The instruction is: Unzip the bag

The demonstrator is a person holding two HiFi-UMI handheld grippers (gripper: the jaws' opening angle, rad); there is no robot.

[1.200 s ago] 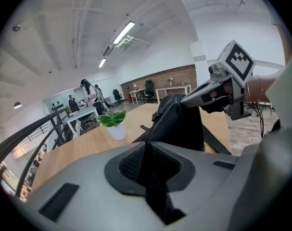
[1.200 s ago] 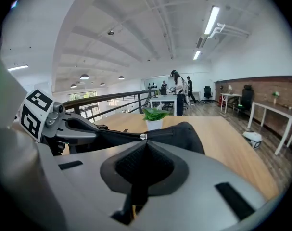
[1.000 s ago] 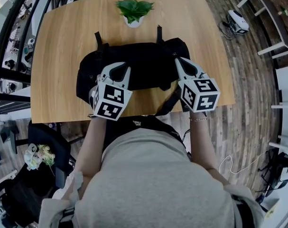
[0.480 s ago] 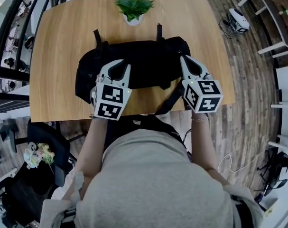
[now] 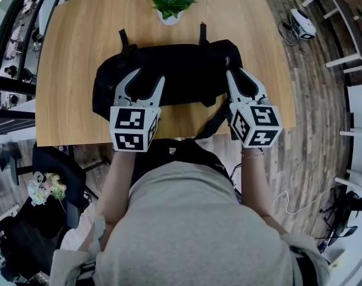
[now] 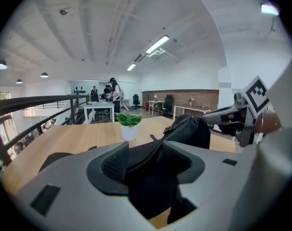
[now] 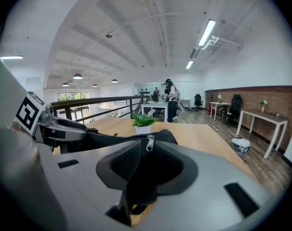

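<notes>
A black bag [image 5: 181,76] lies lengthwise across the wooden table [image 5: 73,46]. My left gripper [image 5: 148,76] is over the bag's front left part. Its jaws have just been opening and now stand wide apart. Between them in the left gripper view [image 6: 146,153] is a ridge of bag fabric with the zipper line, and the pads do not press on it. My right gripper [image 5: 231,75] is at the bag's right end, with the jaws shut on black fabric. A silver zipper pull [image 7: 149,142] stands upright just above the right gripper [image 7: 145,160].
A small potted plant [image 5: 172,3] stands behind the bag near the table's far edge. A black strap [image 5: 213,124] hangs over the near edge between the grippers. An office chair [image 5: 55,171] is below the table's front left corner. Two short straps stick out behind the bag.
The left gripper's jaws have spread from shut to wide open, letting go of the bag fabric. That gripper has also rolled level and drawn back a little. The right gripper has stayed in place.
</notes>
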